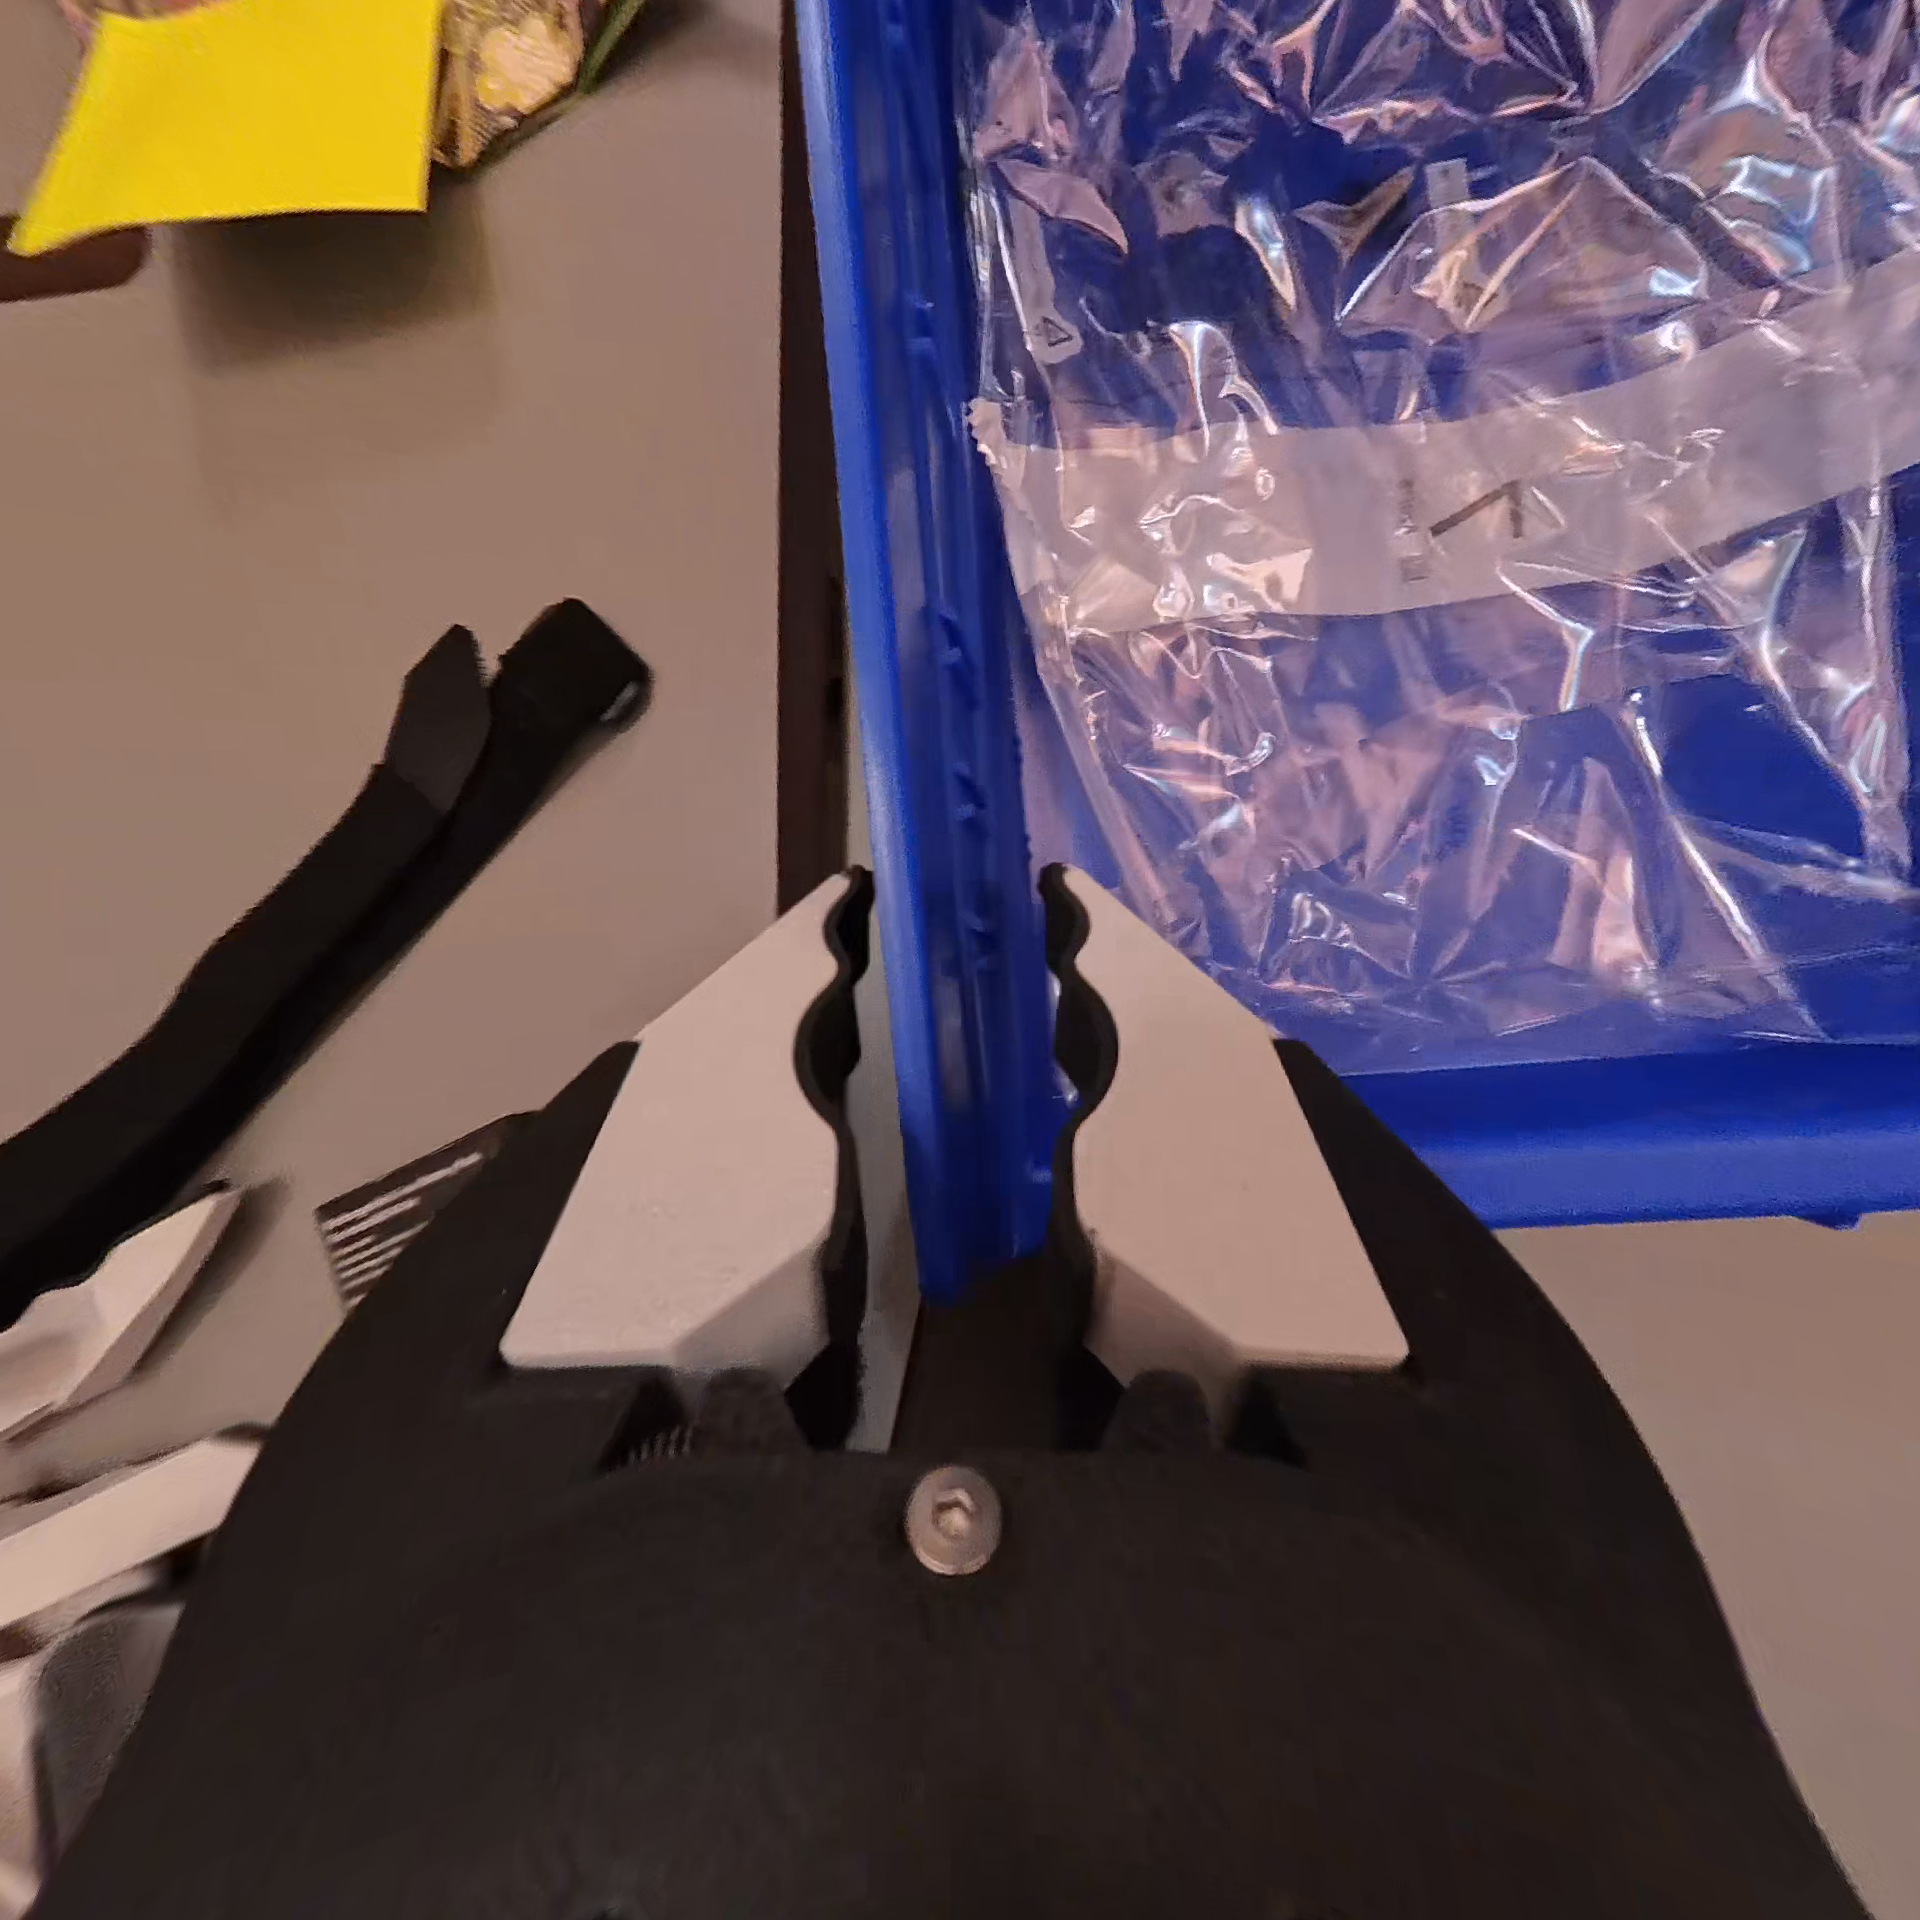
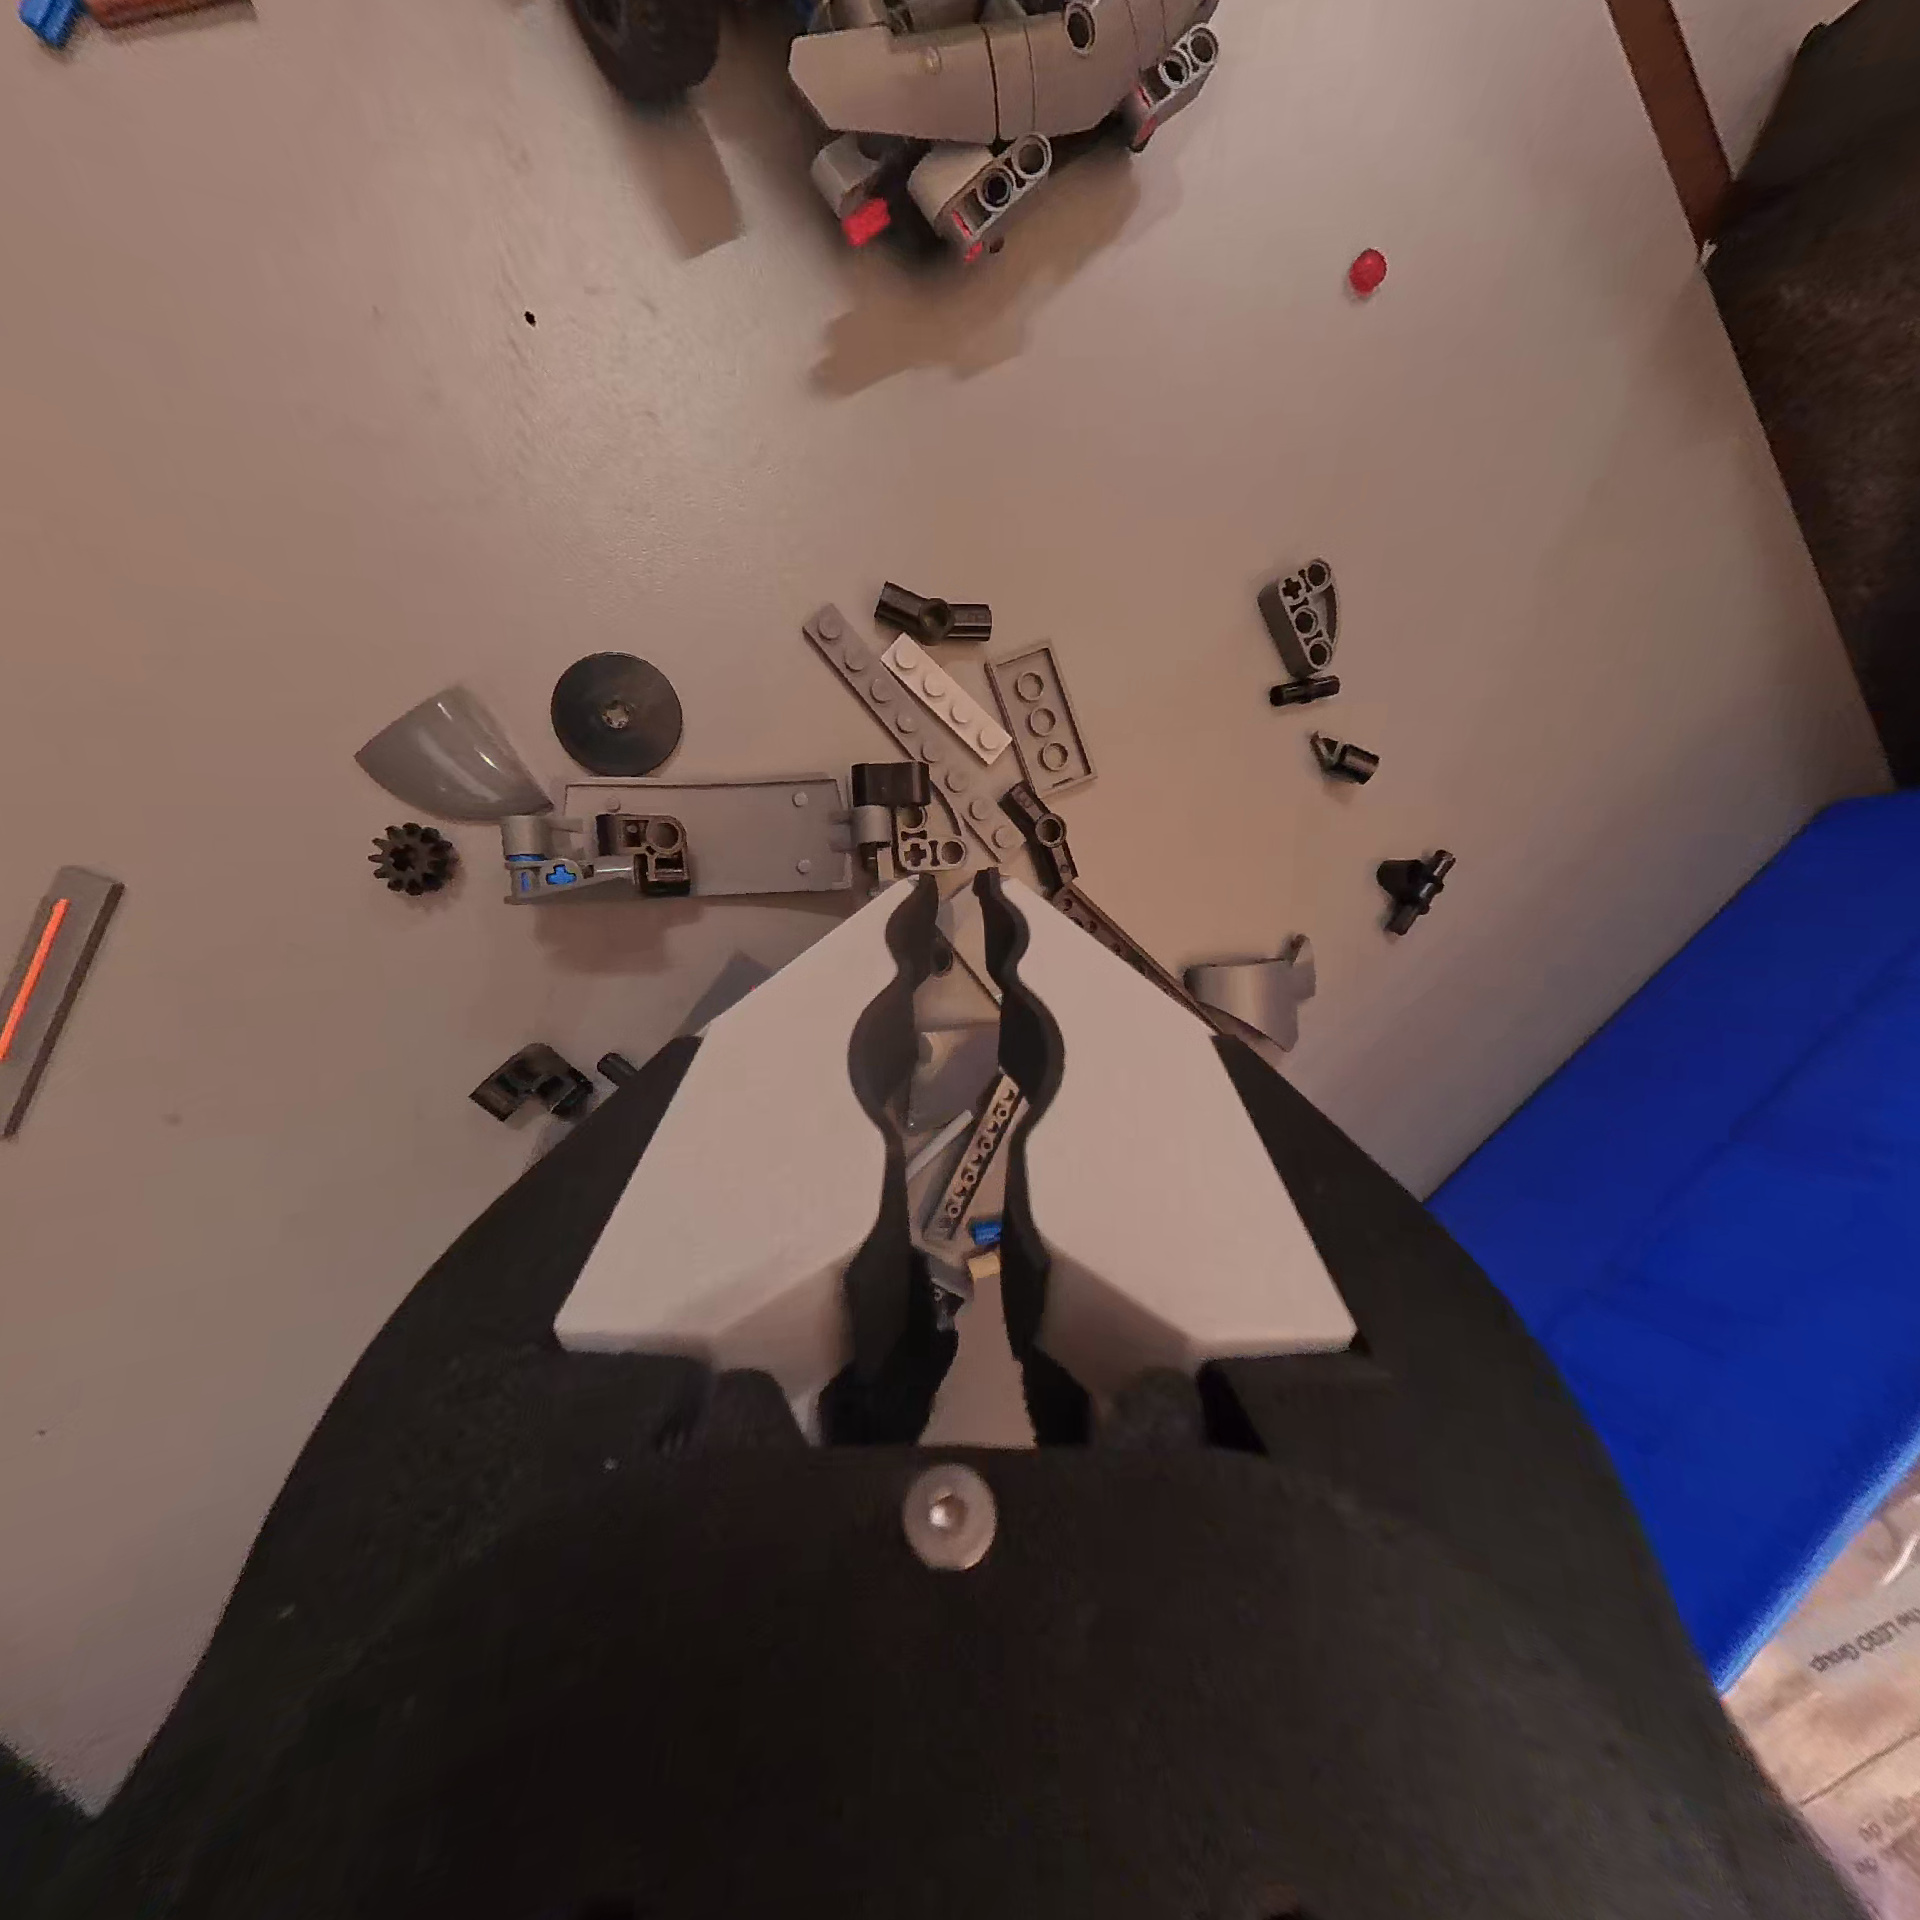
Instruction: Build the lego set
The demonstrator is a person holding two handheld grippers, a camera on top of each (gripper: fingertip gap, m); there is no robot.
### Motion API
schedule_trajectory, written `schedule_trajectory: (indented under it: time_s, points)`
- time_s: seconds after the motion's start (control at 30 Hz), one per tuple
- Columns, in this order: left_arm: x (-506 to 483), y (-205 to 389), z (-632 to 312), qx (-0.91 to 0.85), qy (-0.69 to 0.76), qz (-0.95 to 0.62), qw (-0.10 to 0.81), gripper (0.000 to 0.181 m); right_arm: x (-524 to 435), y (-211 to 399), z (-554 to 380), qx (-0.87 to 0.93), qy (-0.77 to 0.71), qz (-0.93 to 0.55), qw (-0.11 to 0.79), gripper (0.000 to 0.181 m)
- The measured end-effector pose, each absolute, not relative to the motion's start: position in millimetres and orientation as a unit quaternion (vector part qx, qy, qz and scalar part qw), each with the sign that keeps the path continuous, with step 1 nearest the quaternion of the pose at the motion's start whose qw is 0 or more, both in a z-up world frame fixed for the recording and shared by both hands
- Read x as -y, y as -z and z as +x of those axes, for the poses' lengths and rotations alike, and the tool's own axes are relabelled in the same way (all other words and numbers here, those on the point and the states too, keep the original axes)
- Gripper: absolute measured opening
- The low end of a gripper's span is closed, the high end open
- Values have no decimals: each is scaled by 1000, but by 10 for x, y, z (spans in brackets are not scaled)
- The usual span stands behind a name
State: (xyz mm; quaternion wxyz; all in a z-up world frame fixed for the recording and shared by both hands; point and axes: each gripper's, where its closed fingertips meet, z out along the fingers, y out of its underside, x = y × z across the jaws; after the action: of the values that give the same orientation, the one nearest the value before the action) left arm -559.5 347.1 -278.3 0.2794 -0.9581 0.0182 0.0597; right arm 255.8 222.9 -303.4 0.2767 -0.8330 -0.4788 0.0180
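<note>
1. My left gripper (image 1: pixel 954 883) is clamped on the side wall of the blue bin (image 1: pixel 914 623); the rim runs straight down between the two jaws.
2. A crumpled clear plastic bag (image 1: pixel 1455 582) lies inside the bin.
3. Left of the bin, on the pale table (image 1: pixel 416 436), I see a black strap (image 1: pixel 343 831) and, at the far corner, a yellow sheet (image 1: pixel 249 114).
4. My right gripper (image 2: pixel 951 881) hangs over the loose lego parts, jaws nearly closed with a narrow gap. I cannot tell whether they pinch anything; pieces show through the gap below.
5. Just past its tips lie a long grey plate (image 2: pixel 914 727), a flat grey panel (image 2: pixel 727 836), a black disc (image 2: pixel 616 713), a small black gear (image 2: pixel 414 858) and a curved grey shell (image 2: pixel 452 753).
6. The half-built grey model (image 2: pixel 997 94) sits at the far edge of the table, well apart from the loose parts, with a red stud (image 2: pixel 1367 270) to its right.
7. The bin's blue edge (image 2: pixel 1714 1195) shows at the right of that view.
</note>
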Motion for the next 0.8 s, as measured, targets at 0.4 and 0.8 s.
schedule_trajectory:
  time_s: [0.4,0.8]
  points:
    - [-3544,2659,-5484,-30,-40,-936,347,1,-2230,3092,2583,488,-7,-831,268,6]
    - [-3415,1939,-5382,-69,-123,-876,461,1,-2219,3051,2584,489,-6,-829,272,5]
